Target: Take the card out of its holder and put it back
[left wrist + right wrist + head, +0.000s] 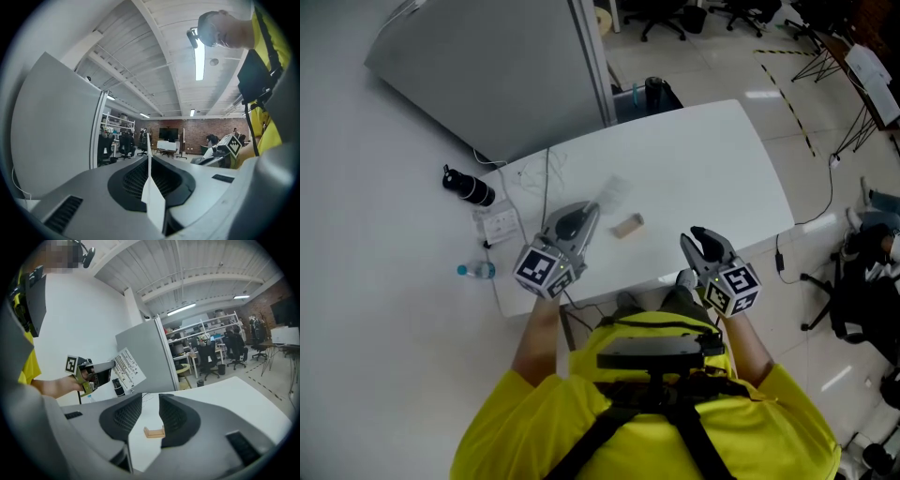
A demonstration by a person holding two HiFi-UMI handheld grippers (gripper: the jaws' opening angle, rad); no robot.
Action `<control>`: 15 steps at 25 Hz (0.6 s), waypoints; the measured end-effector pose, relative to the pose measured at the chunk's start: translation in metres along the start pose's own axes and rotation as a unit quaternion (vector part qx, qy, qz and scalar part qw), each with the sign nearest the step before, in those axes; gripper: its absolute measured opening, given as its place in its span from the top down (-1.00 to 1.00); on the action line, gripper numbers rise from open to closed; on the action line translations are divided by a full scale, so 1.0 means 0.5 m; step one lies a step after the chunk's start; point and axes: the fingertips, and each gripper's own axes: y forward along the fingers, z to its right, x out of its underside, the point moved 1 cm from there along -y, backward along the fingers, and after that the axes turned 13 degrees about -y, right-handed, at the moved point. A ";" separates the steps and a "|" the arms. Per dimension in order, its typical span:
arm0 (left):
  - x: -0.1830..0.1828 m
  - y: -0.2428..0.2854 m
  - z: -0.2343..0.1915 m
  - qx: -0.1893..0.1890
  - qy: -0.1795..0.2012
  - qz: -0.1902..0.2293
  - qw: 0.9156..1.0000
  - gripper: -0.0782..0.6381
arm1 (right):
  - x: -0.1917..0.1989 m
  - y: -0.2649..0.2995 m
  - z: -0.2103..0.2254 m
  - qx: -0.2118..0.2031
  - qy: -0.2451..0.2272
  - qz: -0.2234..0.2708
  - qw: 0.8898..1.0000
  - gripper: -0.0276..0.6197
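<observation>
Left gripper point(149, 161) has its jaws pinched on the white printed card point(127, 367) — its own view shows just a thin edge, while the right gripper view, left of centre, shows the printed face lifted off the white table point(712, 159). The small tan wooden holder point(627, 225) sits mid-table, apart from the card. Right gripper point(150, 405) — jaws parted, gripping nothing.

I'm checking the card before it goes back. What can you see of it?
The card is a thin, flat white sheet printed with rows of dark lines too small to read. It is out of its wooden holder, clamped by one edge in the left hand-held gripper and held tilted in the air above the table. Nothing else touches it.
</observation>
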 end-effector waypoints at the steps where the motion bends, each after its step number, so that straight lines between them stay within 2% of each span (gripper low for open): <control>1: 0.016 0.006 -0.006 0.003 -0.001 -0.008 1.000 0.74 | 0.003 -0.001 0.000 0.002 0.003 -0.001 1.000 0.55; 5: 0.104 0.033 -0.034 0.022 -0.004 -0.054 0.998 0.74 | 0.038 -0.011 -0.003 0.012 0.018 -0.015 1.000 0.55; 11: 0.257 0.078 -0.098 0.068 0.013 -0.124 0.990 0.74 | 0.108 0.002 -0.017 0.016 0.046 -0.049 0.998 0.55; 15: 0.324 0.102 -0.122 0.072 0.020 -0.152 0.986 0.74 | 0.134 -0.005 -0.015 0.018 0.052 -0.067 0.996 0.55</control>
